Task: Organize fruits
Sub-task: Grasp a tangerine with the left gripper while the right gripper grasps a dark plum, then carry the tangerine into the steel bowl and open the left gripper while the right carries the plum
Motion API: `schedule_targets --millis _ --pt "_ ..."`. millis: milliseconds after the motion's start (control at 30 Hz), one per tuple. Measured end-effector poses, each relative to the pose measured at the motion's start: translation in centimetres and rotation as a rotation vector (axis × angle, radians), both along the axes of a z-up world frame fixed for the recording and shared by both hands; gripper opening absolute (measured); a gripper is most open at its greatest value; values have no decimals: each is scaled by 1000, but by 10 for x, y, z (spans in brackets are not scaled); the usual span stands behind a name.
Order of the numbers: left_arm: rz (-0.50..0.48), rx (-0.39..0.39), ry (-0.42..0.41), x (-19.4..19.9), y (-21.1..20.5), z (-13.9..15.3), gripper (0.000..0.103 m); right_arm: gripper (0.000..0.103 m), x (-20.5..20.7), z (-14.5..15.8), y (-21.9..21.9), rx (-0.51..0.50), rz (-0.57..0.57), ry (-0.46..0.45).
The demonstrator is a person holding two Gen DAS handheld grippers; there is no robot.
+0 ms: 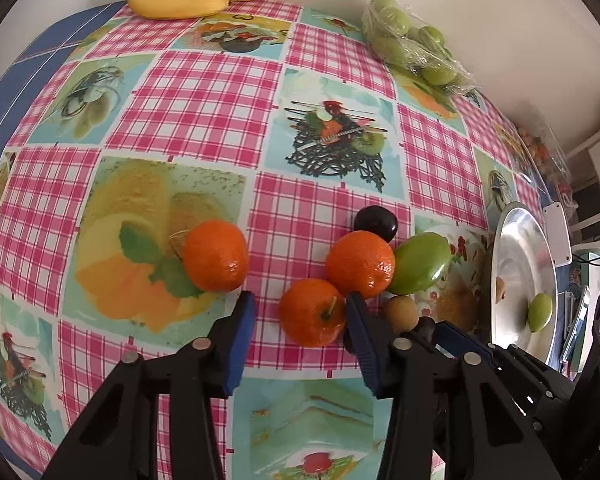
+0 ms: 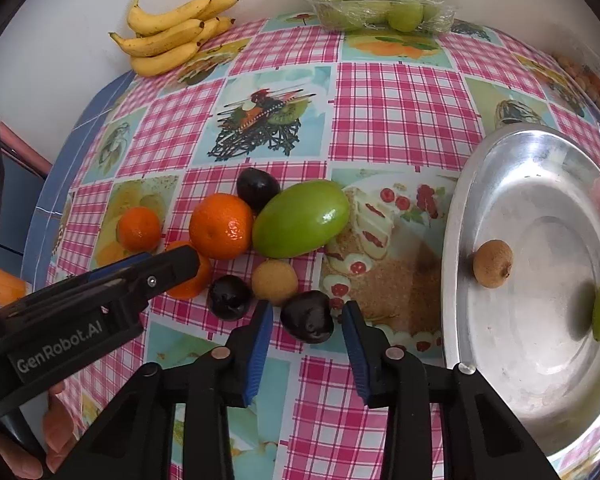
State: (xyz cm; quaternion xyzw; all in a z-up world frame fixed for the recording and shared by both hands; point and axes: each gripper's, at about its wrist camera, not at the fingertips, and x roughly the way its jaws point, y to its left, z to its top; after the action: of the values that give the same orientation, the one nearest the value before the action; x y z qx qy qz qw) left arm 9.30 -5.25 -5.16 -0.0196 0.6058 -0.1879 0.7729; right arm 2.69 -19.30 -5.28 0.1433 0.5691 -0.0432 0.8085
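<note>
On the table (image 2: pixel 400 92), the right hand-held gripper (image 2: pixel 307 320) straddles a dark plum (image 2: pixel 307 322), pads not yet touching; the left hand-held gripper (image 1: pixel 300 312) brackets a tangerine (image 1: pixel 311 312), unclenched, both probably bound for the steel tray (image 2: pixel 500 152).

Both wrist views look steeply down, close, sharing tablecloth (image 1: pixel 204 108).

- checked pink cloth (image 2: pixel 400 112) with printed fruit and cake squares covers the counter
- white wall (image 2: pixel 60 20) behind
- white shelving (image 1: pixel 592 148) at far right
</note>
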Motion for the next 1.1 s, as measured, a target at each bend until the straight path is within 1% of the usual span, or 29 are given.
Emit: schedule_targets --millis 67,333,500,600,767,1000,1100 --pt "-10 -4 3 0 -2 0 41 36 0 -1 -1 2 -2 2" --pt "-25 -9 27 1 -6 -8 38 33 0 -2 -1 -4 -5 10" --pt "-21 -2 25 0 -6 -7 37 28 -1 -2 -1 1 -7 8" --pt "-12 4 18 -1 -2 -4 37 27 -1 0 -2 8 -10 4" --pt "1 -9 2 -1 2 5 37 27 -4 4 -3 26 -13 -5" --pt "26 -46 -48 1 10 28 37 27 -11 34 -8 58 -37 -87" --pt "31 -58 -60 0 12 35 37 27 -11 40 -10 46 -46 -81"
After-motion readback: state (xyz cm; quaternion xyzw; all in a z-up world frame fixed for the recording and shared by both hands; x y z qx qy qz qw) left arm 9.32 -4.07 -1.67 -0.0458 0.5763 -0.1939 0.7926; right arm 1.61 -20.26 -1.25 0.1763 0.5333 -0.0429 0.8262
